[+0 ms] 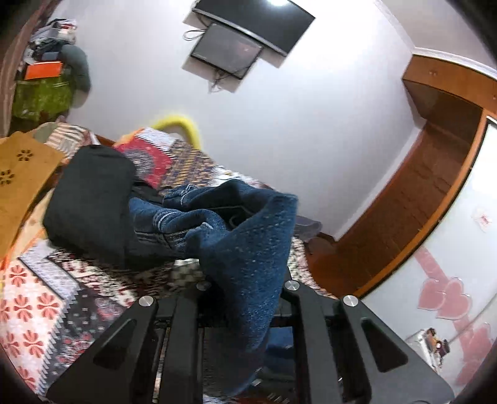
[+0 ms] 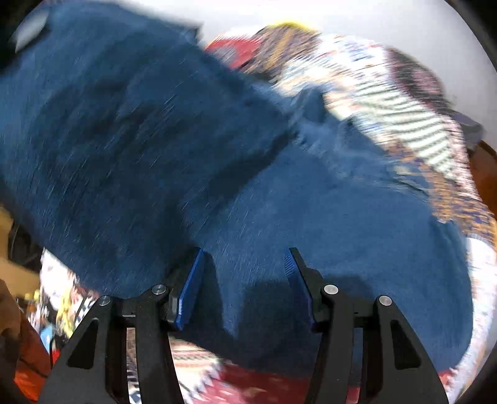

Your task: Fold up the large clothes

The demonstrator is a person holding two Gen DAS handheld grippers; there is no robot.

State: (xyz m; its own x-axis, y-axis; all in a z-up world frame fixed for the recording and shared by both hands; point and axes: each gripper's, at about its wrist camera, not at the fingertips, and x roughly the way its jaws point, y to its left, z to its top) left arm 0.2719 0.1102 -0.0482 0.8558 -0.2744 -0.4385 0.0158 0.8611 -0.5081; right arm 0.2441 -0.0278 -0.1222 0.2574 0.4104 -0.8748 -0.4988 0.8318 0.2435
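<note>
Blue garment (image 1: 248, 248), thick and fleecy, nowhere near folded: hangs bunched in the lower centre of the left wrist view, pinched in the left gripper (image 1: 245, 298), whose fingers are closed narrow on a hem or corner, with cloth draping down between the black arms. Trails from there up and leftward in loose ridges across the patterned bedspread (image 1: 40, 307), a ribbed cuff or band showing mid-frame, no clean edge or crease anywhere. In the right wrist view, fills most of the frame, heavily blurred; right gripper (image 2: 245, 279) at bottom centre, blue pads set partly apart over the fabric, nothing pinched between them as far as can be told. Judged an early stage: one corner picked up, second corner not yet taken, spreading flat and every fold left to do. Further back, left of middle in the left wrist view, a dark garment (image 1: 90, 192) lying squared and apparently folded already. Beyond it, pillows, and a wall-mounted screen (image 1: 254, 25) at the top of the frame.
</note>
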